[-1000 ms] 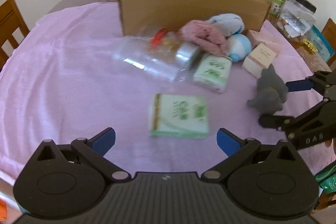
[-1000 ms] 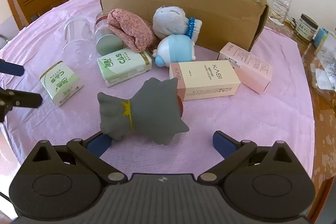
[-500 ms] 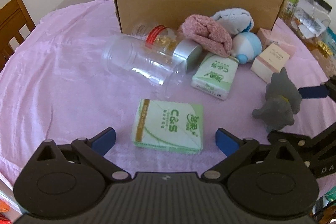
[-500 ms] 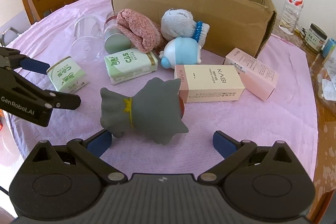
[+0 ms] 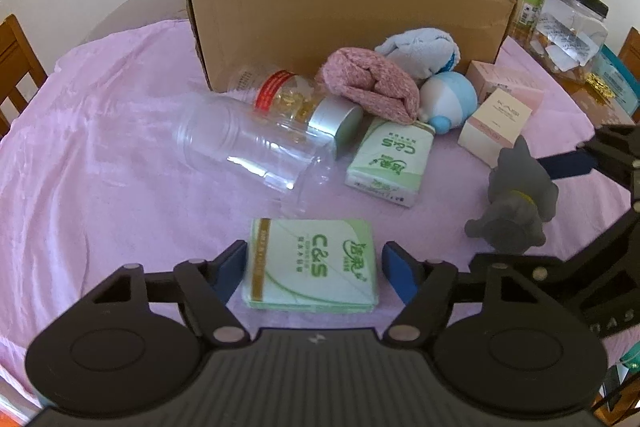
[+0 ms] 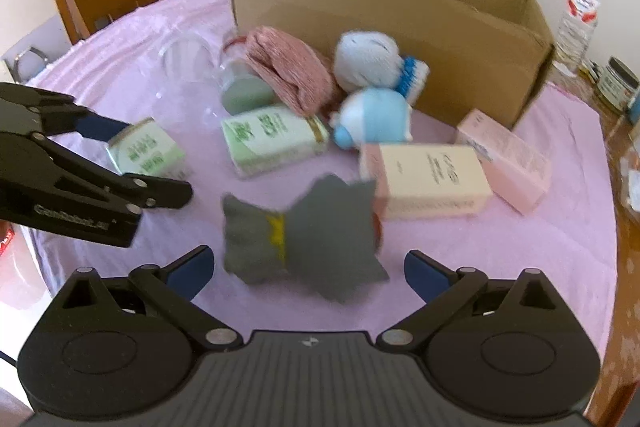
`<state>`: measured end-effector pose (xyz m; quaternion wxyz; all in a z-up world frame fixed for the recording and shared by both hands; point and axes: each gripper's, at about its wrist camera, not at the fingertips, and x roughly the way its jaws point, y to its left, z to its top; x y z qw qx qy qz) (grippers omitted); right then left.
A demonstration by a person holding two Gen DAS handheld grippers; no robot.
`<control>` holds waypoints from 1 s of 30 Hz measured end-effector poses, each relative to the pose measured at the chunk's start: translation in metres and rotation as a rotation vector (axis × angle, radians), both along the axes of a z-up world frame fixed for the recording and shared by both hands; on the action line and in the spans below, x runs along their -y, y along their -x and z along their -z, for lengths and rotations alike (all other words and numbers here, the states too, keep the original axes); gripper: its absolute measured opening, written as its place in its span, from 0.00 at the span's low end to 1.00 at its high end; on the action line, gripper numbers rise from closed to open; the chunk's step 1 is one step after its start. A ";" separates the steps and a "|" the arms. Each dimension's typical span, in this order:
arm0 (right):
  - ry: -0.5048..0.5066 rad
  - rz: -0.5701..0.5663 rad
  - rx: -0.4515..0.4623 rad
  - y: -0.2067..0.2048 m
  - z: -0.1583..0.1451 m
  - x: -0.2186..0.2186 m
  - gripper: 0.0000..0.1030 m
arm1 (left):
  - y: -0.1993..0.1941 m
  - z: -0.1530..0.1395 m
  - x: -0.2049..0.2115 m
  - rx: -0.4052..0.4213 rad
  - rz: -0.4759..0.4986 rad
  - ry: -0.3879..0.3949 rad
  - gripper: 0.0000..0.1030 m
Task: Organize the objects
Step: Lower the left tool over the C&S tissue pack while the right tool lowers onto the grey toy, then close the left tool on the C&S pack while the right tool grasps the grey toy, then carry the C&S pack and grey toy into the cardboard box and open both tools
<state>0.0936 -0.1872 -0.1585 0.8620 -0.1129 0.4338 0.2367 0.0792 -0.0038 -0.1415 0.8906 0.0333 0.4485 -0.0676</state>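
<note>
My left gripper [image 5: 314, 269] is open, its blue pads on either side of a green C&S tissue pack [image 5: 312, 269] lying flat on the pink cloth; the left pad looks at its edge, the right pad a little apart. My right gripper [image 6: 308, 273] is open around a grey plush toy [image 6: 304, 231] with a yellow collar, which lies on the cloth without pad contact. The toy also shows in the left wrist view [image 5: 516, 203]. An open cardboard box [image 5: 344, 23] stands at the back.
Between grippers and box lie a clear plastic jar [image 5: 248, 147], a red-banded jar [image 5: 296, 99], a second tissue pack [image 5: 390, 161], a pink knit item [image 5: 372, 87], plush toys [image 5: 420, 49], and pink cartons [image 6: 428, 183]. Bottles, jars and chairs ring the table.
My left gripper moved forward and narrowed around the tissue pack. My right gripper moved forward over the grey toy, jaws still wide.
</note>
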 end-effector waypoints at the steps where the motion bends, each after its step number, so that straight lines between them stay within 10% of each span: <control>1: 0.000 -0.003 0.004 -0.001 -0.001 -0.002 0.98 | 0.001 0.000 -0.001 0.000 0.003 0.000 0.68; 8: 0.029 0.006 -0.010 -0.008 -0.002 -0.008 0.77 | 0.001 -0.003 -0.006 -0.009 0.032 0.003 0.62; 30: -0.011 0.018 -0.036 -0.028 -0.078 0.011 0.76 | -0.020 -0.086 -0.021 -0.007 0.258 0.026 0.62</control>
